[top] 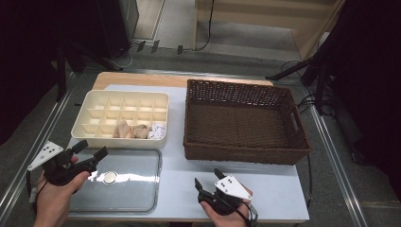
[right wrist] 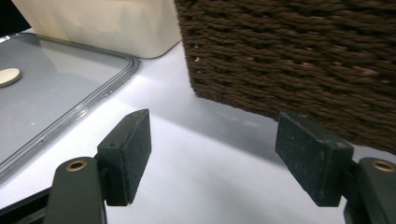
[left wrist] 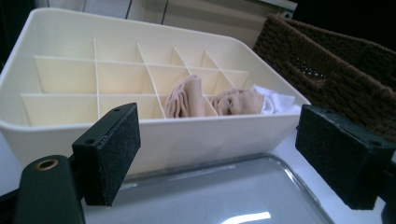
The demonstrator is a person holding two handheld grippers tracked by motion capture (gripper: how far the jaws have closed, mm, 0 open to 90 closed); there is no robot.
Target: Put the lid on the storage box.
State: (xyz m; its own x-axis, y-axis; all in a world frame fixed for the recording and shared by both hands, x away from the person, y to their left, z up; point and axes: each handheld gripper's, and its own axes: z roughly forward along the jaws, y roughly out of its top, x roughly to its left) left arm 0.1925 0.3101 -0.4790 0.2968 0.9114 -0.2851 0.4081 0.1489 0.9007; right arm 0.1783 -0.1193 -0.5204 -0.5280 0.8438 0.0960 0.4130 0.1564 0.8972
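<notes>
A cream divided organiser box [top: 94,101] [left wrist: 65,44] stands at the table's left. Its front row holds two beige folded cloths [top: 131,130] [left wrist: 187,95] and a white one [top: 157,130] [left wrist: 280,101]. A clear lid [top: 123,189] [left wrist: 224,196] [right wrist: 51,88] with a round knob [top: 110,177] [right wrist: 8,76] lies flat in front of it. My left gripper [top: 91,150] [left wrist: 219,149] hovers open at the lid's left end, facing the box. My right gripper [top: 208,178] [right wrist: 212,154] stands open over bare table before the empty brown wicker basket [top: 246,153] [right wrist: 289,56].
The white table top [top: 274,189] [right wrist: 196,177] has room between the lid and the basket and along the front right. Metal rails run down both sides of the table. Tripod legs and cables stand on the floor behind.
</notes>
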